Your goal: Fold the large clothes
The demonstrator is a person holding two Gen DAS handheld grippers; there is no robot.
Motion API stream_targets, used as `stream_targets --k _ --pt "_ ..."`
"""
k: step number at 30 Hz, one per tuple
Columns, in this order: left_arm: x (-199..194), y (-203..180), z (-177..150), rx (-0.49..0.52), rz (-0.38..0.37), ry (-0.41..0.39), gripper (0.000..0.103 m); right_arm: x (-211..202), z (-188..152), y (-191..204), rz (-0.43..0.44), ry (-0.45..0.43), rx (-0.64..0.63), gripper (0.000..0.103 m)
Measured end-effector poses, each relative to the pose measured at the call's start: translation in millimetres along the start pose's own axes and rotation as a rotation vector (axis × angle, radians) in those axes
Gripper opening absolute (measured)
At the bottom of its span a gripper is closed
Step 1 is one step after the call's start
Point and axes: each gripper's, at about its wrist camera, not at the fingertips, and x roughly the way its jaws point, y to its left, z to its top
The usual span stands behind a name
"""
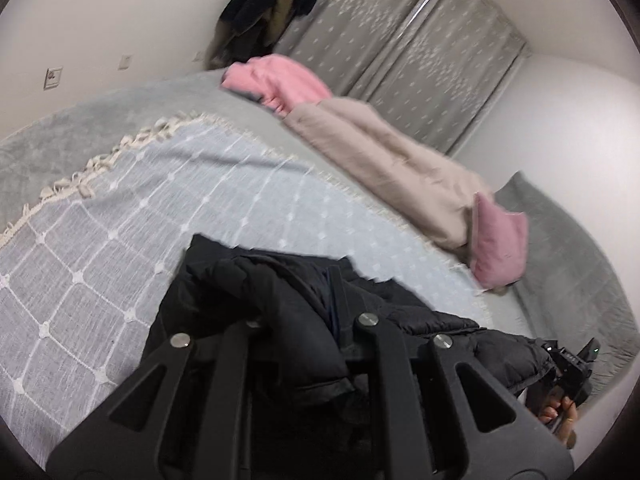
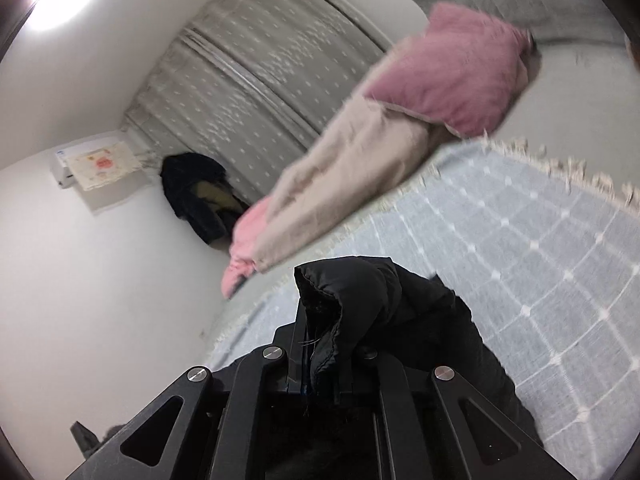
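Observation:
A black puffer jacket (image 1: 256, 292) hangs bunched over the pale blue checked blanket (image 1: 120, 248) on the bed. My left gripper (image 1: 304, 312) is shut on a thick fold of it, the fabric spilling over both fingers. In the right wrist view my right gripper (image 2: 320, 344) is shut on another edge of the black puffer jacket (image 2: 360, 296), which rises in a hump above the jaws. At the lower right of the left wrist view, the right gripper's body (image 1: 576, 364) and the person's fingers (image 1: 560, 412) show behind the jacket.
A beige blanket roll (image 1: 400, 172) with pink fabric (image 1: 276, 80) and a pink pillow (image 1: 500, 240) lies along the far side of the bed. Grey patterned curtains (image 1: 420, 40) hang behind. Dark clothes (image 1: 272, 4) hang in the corner. A wall air conditioner (image 2: 96, 164) is on the white wall.

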Motion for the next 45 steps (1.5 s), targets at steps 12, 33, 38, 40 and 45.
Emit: stream_targets --k 12,33,38,40,45 --pt "34.4 16.2 10.7 -0.001 0.035 0.239 0.057 34.4 13.4 -5.0 -0.142 0.135 -0.097 0.036" --pt "66.6 -69.9 -74.6 0.623 0.118 0.468 0.080 120.8 -132.1 94.2 -0.319 0.680 -0.767 0.076" --pt "96.8 -78.7 -20.2 0.484 0.128 0.403 0.080 156.7 -105.0 128.6 -0.339 0.603 -0.781 0.076" --pt "100.8 -71.6 5.1 0.389 0.162 0.341 0.080 159.5 -80.3 138.0 -0.337 0.518 -0.736 0.076" --pt "66.4 -44.2 36.5 0.222 0.318 0.144 0.080 128.1 -27.1 120.3 -0.408 0.257 -0.572 0.077"
